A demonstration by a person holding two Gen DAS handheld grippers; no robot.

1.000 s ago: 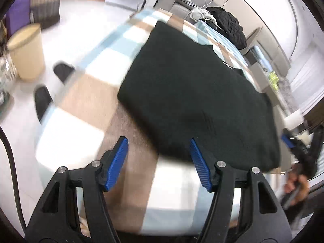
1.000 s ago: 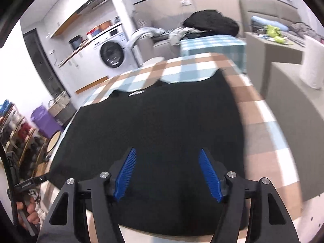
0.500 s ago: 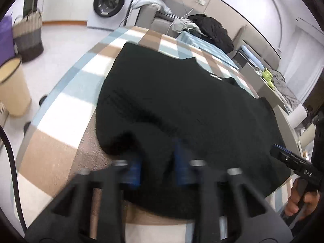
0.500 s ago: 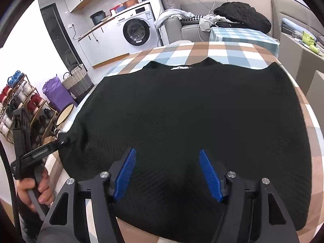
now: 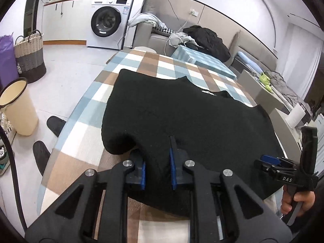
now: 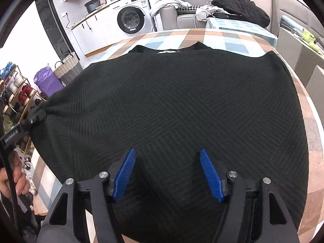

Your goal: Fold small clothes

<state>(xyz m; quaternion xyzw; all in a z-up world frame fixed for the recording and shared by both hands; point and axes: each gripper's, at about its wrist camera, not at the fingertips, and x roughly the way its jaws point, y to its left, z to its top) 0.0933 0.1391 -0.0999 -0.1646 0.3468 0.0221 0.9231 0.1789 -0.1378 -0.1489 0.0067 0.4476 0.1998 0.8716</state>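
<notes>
Black sweater (image 6: pixel 172 105) flat on the checked bench (image 5: pixel 85 133)
Left tongs (image 5: pixel 157 172) clamped on its hem; only the right view shows right tongs (image 6: pixel 167 172) apart above it.

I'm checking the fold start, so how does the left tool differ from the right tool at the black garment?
The left tool is shut on the black garment's hem, bunching it; the right tool stands open over flat fabric. The left sits at the garment's corner, the right farther along the hem. Both have blue pads.
</notes>
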